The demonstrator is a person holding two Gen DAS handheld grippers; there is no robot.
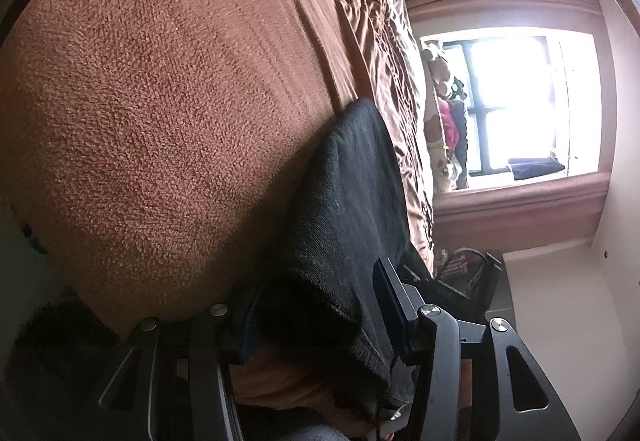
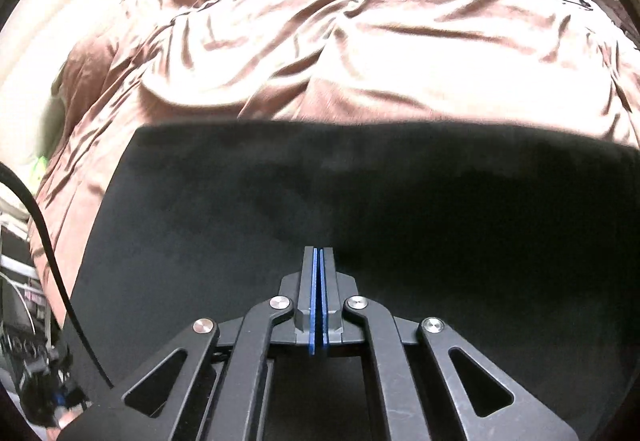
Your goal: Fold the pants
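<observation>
The black pants (image 2: 340,201) lie flat on a bed, filling the lower half of the right wrist view. My right gripper (image 2: 319,253) is shut, its blue pads pressed together just above the pants, with no cloth seen between them. In the left wrist view, tilted sideways, my left gripper (image 1: 320,305) has its jaws apart around a thick bunch of the black pants (image 1: 348,193), which passes between the fingers (image 1: 394,293). The left finger is mostly hidden by cloth.
A brown fleece blanket (image 1: 160,101) covers the bed beside the pants. A shiny, wrinkled brown bedspread (image 2: 340,41) stretches beyond them. A bright window (image 1: 516,101), a wire basket (image 1: 468,273) and a black cable (image 2: 44,233) are off the bed.
</observation>
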